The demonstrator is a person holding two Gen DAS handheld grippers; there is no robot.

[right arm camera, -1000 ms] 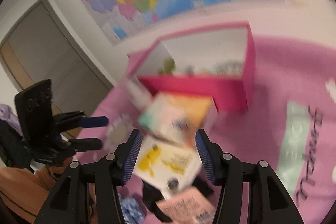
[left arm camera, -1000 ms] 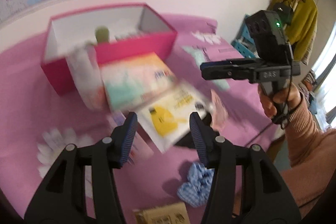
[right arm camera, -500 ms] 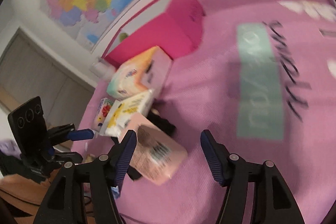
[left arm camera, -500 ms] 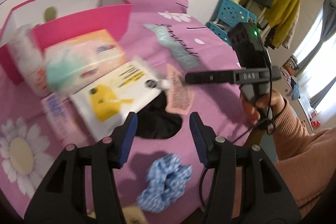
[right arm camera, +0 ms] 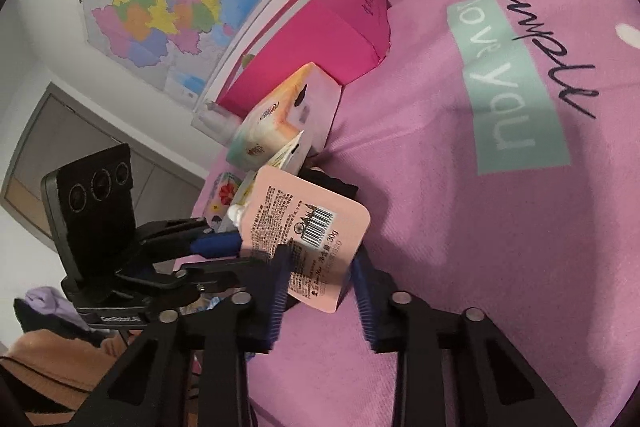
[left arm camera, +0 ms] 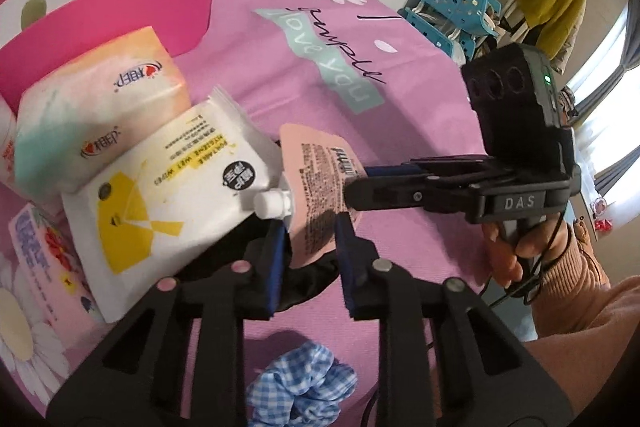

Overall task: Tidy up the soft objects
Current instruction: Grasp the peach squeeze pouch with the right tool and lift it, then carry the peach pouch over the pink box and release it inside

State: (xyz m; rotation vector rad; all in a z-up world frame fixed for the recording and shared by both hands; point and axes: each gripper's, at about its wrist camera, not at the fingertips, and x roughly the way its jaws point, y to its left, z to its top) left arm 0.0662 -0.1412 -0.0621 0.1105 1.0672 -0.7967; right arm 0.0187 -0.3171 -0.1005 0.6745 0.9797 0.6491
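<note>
pink pouch (left arm camera: 320, 187) | at 12 o'clock between our left gripper (left arm camera: 310, 259) and right gripper (right arm camera: 320, 279) | both jaws, just closing, clamp it

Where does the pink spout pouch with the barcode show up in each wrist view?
Left wrist view: the pink pouch sits at centre, between the left gripper fingers.
Right wrist view: the same pouch is centre-left, above the right gripper.
Shared landmark: the magenta box, upper left in both.
</note>
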